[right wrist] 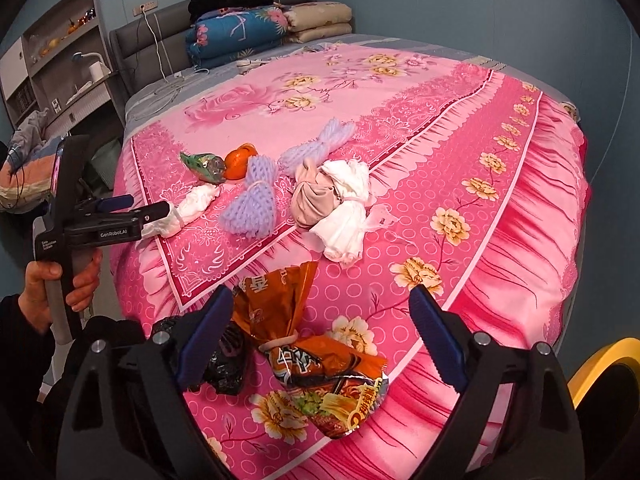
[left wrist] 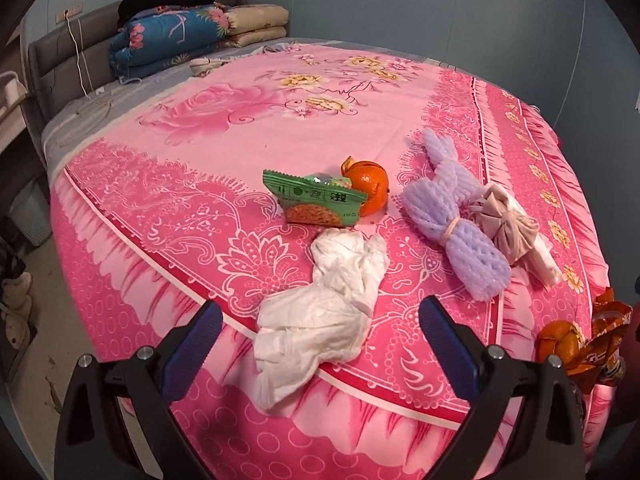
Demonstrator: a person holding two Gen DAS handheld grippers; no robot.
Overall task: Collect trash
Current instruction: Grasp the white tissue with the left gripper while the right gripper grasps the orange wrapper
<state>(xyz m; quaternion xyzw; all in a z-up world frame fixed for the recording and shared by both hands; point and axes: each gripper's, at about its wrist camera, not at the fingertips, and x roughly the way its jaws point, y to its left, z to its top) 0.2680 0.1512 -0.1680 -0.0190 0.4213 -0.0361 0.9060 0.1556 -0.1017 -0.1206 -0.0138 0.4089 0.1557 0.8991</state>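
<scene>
Pink floral bedspread [left wrist: 360,92] carries the scattered trash: crumpled white tissue [left wrist: 320,320] at the near edge, green snack wrapper [left wrist: 316,200] and orange peel [left wrist: 368,188] behind it, purple foam net [left wrist: 452,216] and a beige-and-white wad [left wrist: 508,228] to the right. Orange noodle packet [right wrist: 316,352], tied with a band, lies on the bed's side drape beside a black plastic bag [right wrist: 228,360]. Step in hand looks like the pickup approach, nothing collected yet. Left gripper [left wrist: 320,344] has jaws spread wide, straddling the tissue, empty; whether the pads touch it cannot be told. Right gripper [right wrist: 320,340] is likewise wide open and empty, framing the noodle packet, its left finger close to the black bag. Next move likely calls for lowering a bit and closing on tissue and packet; thin crinkly material may slip or bunch.
</scene>
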